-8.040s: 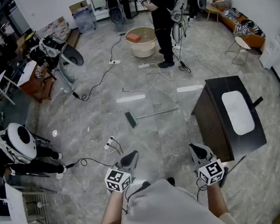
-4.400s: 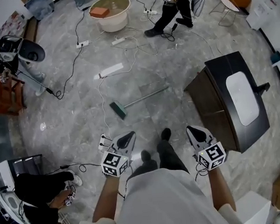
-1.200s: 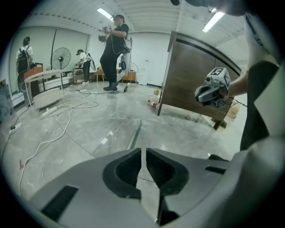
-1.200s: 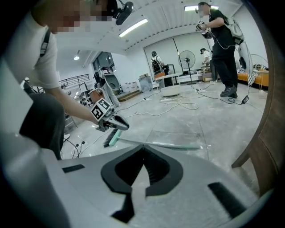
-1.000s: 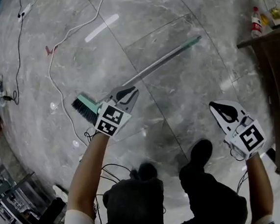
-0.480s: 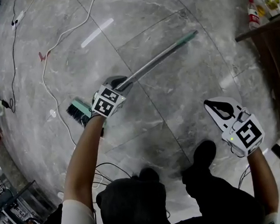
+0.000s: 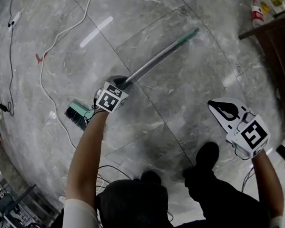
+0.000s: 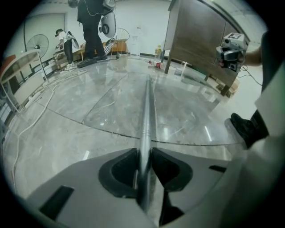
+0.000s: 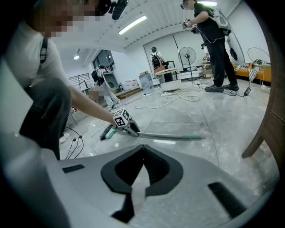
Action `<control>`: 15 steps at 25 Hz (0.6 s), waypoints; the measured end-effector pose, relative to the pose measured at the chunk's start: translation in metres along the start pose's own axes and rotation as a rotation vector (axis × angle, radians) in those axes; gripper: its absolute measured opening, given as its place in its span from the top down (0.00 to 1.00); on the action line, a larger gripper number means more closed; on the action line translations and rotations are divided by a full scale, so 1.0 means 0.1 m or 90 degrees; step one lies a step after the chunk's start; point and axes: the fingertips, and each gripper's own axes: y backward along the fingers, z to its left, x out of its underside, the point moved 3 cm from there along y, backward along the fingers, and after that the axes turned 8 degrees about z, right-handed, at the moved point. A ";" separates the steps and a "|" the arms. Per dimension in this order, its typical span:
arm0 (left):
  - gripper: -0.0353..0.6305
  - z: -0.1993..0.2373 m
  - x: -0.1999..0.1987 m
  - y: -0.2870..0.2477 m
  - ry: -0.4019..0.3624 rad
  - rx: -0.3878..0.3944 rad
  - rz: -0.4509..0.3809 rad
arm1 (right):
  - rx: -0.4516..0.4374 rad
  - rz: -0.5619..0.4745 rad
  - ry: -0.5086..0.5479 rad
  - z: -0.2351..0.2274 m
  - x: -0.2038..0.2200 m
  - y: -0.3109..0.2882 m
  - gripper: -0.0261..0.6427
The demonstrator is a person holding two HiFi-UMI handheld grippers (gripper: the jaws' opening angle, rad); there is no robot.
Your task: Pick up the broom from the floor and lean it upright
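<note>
The broom lies flat on the grey marble floor, its metal handle (image 7: pixel 157 59) running from the teal brush head (image 7: pixel 77 113) up to a green grip end (image 7: pixel 187 35). My left gripper (image 7: pixel 121 81) is down on the handle close to the brush head. Its jaws have just been opening, and in the left gripper view the handle (image 8: pixel 148 107) runs straight between them at the left gripper's mouth (image 8: pixel 143 153) without being squeezed. My right gripper (image 7: pixel 221 109) hangs apart at the right, shut and empty, with the broom (image 9: pixel 169 136) ahead of the right gripper's tips (image 9: pixel 143 149).
A dark wooden cabinet (image 7: pixel 276 48) stands at the right with bottles (image 7: pixel 257 13) on the floor by it. A white cable (image 7: pixel 46 55) snakes past the brush head. My shoes (image 7: pixel 206 155) are near the bottom. Another person (image 9: pixel 216 44) stands far back.
My left gripper has dropped from above the brush end onto the handle, and its jaws have spread around the handle. The right gripper has sunk slightly.
</note>
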 end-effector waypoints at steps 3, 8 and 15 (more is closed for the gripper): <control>0.82 0.02 -0.01 -0.03 -0.009 -0.003 -0.010 | 0.003 0.004 0.002 -0.02 0.00 0.02 0.96; 0.83 -0.04 -0.06 0.04 -0.040 0.021 -0.008 | 0.013 0.004 0.003 -0.05 -0.06 0.11 0.96; 0.83 -0.21 -0.43 0.51 -0.062 0.076 -0.040 | 0.038 -0.022 0.017 -0.12 -0.38 0.39 0.96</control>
